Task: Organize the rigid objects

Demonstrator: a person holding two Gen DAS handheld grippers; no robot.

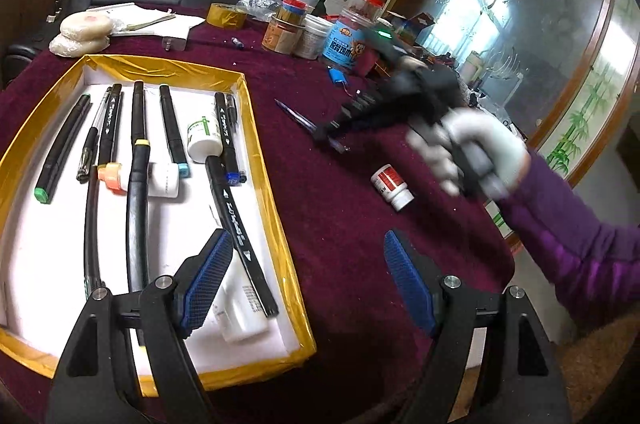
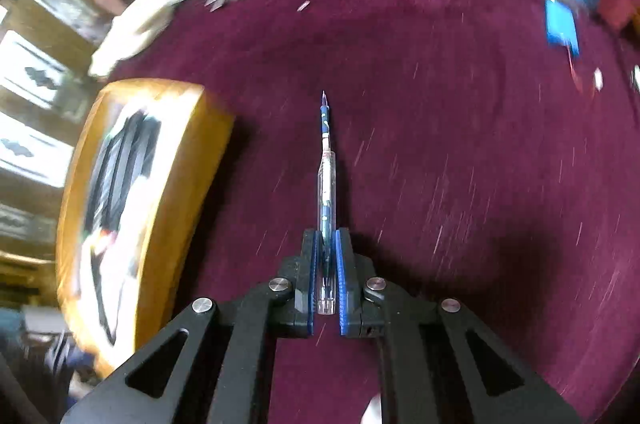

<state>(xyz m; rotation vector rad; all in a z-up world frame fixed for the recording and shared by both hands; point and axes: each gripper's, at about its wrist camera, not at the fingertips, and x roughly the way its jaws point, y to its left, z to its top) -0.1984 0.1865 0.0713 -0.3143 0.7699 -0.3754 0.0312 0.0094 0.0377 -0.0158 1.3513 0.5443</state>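
Pen (image 2: 325, 184), a thin see-through one with blue ink inside, is pinched between the two blue pads of the right gripper (image 2: 326, 244). It points straight out toward 12 o'clock, above the dark red tablecloth (image 2: 440, 144). I think it is light, stiff and a bit slippery, so holding it near the back end, as now, looks fine if the squeeze stays gentle. The box with yellow tape edges (image 1: 256, 128) sits at 9 o'clock from the pen and holds markers (image 1: 138, 120) and small white bottles (image 1: 205, 140) in a row. A red-and-white pill bottle (image 1: 391, 186) lies on the cloth outside the box. The left gripper (image 1: 308, 284) hangs wide open with nothing in it, near the box's edge.
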